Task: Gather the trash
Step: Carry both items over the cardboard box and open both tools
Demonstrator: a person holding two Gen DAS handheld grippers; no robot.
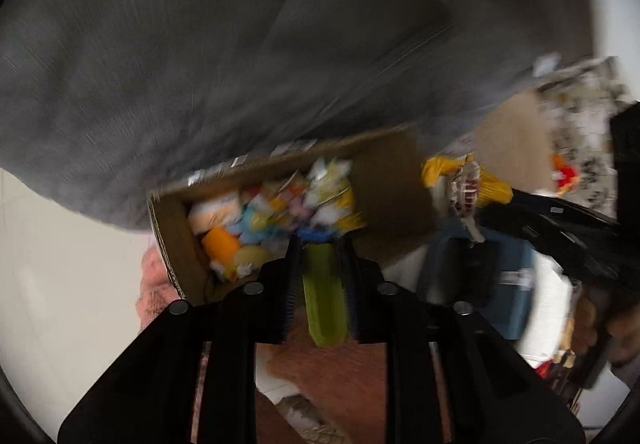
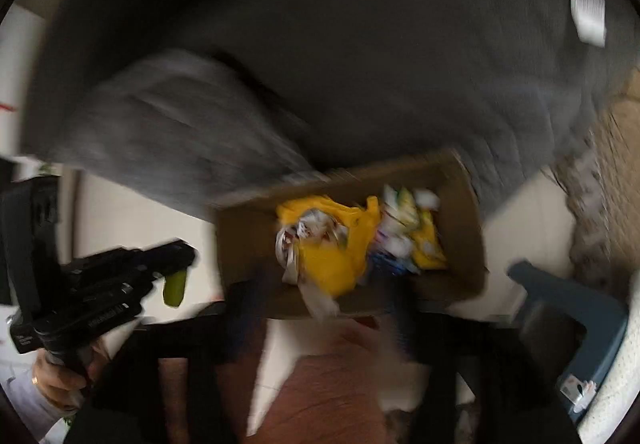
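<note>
Both views are pretty smeared with motion blur, so take the small details loosely. The left tongs (image 1: 320, 244) are clamped on a lime-green tube (image 1: 323, 296), held lengthwise between the two black fingers (image 1: 291, 276); its blue cap end (image 1: 316, 234) pokes out just at the near edge of the cardboard box (image 1: 384, 180). The box sits on the pale floor (image 1: 60, 264) against a big grey cushion or sofa (image 1: 200, 44), and it's stuffed with trash (image 1: 272, 212): orange, yellow, white and blue wrappers all jumbled.

From the right wrist camera the right tongs (image 2: 320, 284) sit at the near edge of the same box and seem to be gripping a crumpled yellow wrapper (image 2: 332, 256) with silvery foil (image 2: 292, 240) bunched beside it; the fingers are so blurred I honestly can't tell whether they're pinched or parted. The left one shows at the left side of that view too, green tube dangling; a blue plastic stool (image 2: 560, 308) stands to the right of the box; reddish rug (image 2: 328, 396) underneath.
</note>
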